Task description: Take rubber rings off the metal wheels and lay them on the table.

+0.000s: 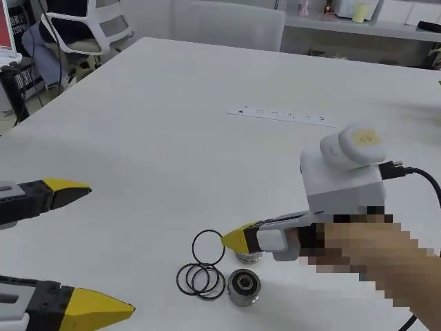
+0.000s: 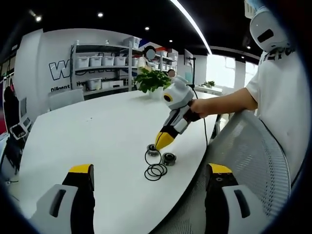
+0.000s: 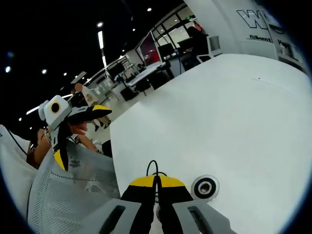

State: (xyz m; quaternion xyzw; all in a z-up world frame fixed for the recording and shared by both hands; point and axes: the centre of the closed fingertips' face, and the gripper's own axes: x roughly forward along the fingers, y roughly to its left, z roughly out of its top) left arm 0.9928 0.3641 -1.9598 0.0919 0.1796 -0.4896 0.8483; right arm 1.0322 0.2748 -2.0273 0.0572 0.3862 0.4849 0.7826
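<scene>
Head view: right gripper [image 1: 236,240] at the wheels, left gripper [image 1: 110,248] well apart.
Right jaws were pressed together above one metal wheel [image 1: 249,258], tips touching a loose rubber ring [image 1: 193,247]; whether they pinched it was unclear. Left jaws gaped wide, empty. Stacked rings [image 1: 201,281] lay on the table [image 1: 207,124] beside a second wheel [image 1: 243,285].

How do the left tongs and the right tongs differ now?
The left yellow-tipped tongs stand wide open; the right yellow-tipped tongs are shut. The left tongs are apart from the parts; the right tongs' tips are at a small metal wheel beside thin black rubber rings. Both are black with yellow tips.
</scene>
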